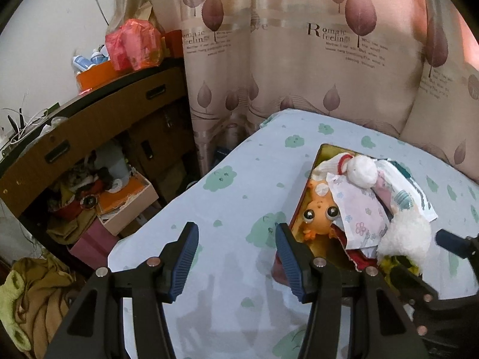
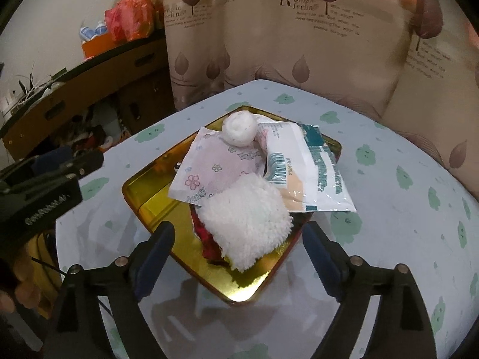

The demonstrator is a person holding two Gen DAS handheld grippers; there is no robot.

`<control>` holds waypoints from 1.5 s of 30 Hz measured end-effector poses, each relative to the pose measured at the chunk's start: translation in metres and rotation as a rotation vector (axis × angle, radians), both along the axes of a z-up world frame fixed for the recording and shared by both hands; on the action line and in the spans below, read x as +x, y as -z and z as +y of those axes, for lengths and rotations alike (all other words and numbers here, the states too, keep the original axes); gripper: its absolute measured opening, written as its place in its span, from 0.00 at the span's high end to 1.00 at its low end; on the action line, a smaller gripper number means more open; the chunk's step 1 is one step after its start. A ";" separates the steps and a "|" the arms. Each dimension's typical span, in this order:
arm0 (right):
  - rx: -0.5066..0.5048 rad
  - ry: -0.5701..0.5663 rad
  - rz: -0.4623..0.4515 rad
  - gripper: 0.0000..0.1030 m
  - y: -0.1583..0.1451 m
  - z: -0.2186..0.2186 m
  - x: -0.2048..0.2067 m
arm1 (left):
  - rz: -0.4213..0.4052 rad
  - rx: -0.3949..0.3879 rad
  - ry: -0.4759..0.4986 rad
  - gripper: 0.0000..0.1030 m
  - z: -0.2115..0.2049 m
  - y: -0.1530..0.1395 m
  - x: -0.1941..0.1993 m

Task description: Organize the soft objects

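A gold tin (image 2: 149,197) on the table holds a pile of soft things. On top lie a fluffy white plush (image 2: 242,224) with red fabric under it, a white pom ball (image 2: 241,128), a pink floral packet (image 2: 215,167) and a white and teal packet (image 2: 308,170). An orange big-eyed toy (image 1: 317,209) peeks out beneath them. My right gripper (image 2: 239,233) stands open just above the fluffy plush, its pads clear of it. My left gripper (image 1: 236,230) is open over bare cloth, just left of the tin (image 1: 324,151), with nothing between its fingers.
The table wears a pale blue cloth (image 1: 233,185) with green clouds; its left edge drops to a cluttered floor. A wooden cabinet (image 1: 89,119) with boxes stands at the left. A leaf-print curtain (image 1: 299,59) hangs behind. A hand (image 2: 21,293) shows at the lower left.
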State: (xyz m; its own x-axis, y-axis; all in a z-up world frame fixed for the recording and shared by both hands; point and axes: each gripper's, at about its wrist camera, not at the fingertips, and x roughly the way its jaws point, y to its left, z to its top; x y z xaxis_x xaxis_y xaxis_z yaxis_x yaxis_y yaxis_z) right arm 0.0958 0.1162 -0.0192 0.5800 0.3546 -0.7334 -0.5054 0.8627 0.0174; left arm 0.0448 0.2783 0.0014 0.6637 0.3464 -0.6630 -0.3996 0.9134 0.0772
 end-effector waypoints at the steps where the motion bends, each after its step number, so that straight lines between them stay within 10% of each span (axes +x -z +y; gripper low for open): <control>1: 0.003 0.009 -0.002 0.14 -0.001 -0.002 -0.001 | 0.008 -0.003 0.000 0.47 0.000 0.002 0.000; 45: 0.035 0.097 0.017 0.03 -0.003 -0.013 -0.033 | 0.006 -0.008 0.028 0.47 -0.010 0.001 -0.006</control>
State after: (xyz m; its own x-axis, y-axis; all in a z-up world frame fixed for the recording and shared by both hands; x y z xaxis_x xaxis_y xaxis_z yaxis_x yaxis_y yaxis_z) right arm 0.0625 0.1030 -0.0158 0.6009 0.3229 -0.7312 -0.4188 0.9064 0.0561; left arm 0.0392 0.2685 0.0002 0.6693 0.3223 -0.6695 -0.3736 0.9248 0.0716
